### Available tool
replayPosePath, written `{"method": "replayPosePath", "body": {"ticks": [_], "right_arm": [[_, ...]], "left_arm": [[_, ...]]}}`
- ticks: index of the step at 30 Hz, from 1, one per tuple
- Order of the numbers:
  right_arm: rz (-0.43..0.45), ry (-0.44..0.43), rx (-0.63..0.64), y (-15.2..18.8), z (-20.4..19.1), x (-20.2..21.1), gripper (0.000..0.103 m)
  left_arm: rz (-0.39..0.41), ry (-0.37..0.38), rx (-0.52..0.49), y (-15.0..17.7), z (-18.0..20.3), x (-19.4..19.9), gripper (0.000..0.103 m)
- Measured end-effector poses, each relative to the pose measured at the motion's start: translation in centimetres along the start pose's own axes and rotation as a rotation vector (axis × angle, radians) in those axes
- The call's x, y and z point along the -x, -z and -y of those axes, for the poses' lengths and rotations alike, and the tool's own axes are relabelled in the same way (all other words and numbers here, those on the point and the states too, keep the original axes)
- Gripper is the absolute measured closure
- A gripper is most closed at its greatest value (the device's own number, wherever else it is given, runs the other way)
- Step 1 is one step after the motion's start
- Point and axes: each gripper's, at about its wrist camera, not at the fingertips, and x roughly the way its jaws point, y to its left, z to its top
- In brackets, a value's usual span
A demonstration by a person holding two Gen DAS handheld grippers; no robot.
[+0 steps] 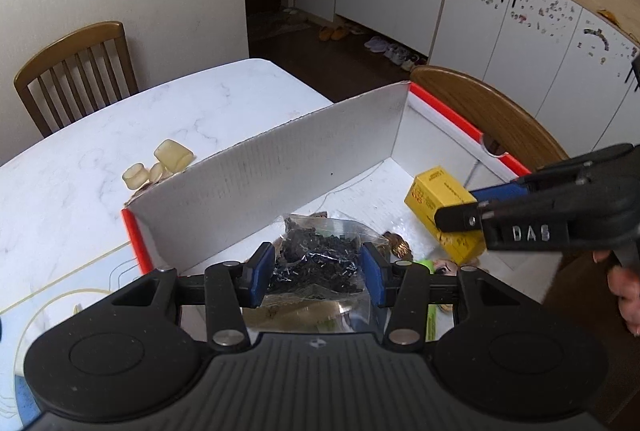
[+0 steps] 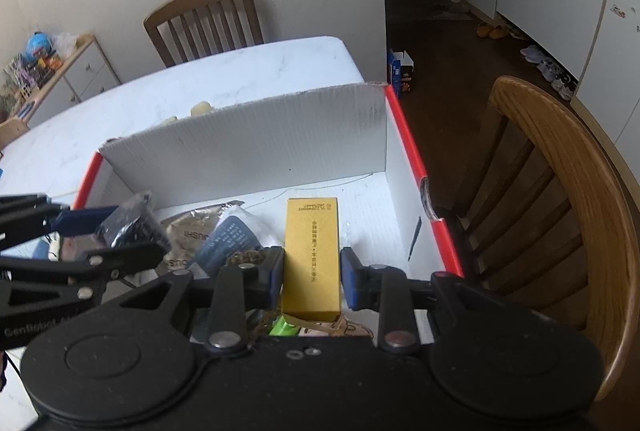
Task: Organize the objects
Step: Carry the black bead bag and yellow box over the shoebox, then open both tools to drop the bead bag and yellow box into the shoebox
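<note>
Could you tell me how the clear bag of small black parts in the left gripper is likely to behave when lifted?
The bag looks floppy; its thin film crumples between the left gripper pads. The loose contents may shift and sag, and the glossy film could slip.

Soft, even daylight, dim far doorway, sharp focus, strong fisheye bending at edges.

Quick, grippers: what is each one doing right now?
Left gripper: closed on the clear plastic bag of small black parts.
Right gripper: closed on the yellow rectangular cardboard box.
</note>
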Motion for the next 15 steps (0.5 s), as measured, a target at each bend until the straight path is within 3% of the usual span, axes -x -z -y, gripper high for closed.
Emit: {"method": "replayPosePath", "body": {"ticks": [15], "right_arm": [[-0.049, -0.004, 0.039, -0.1, 0.6, -2.5, 0.075]], "left_arm": [[-0.065, -0.035, -0.005, -0.9, -0.1, -4.0, 0.057]]}}
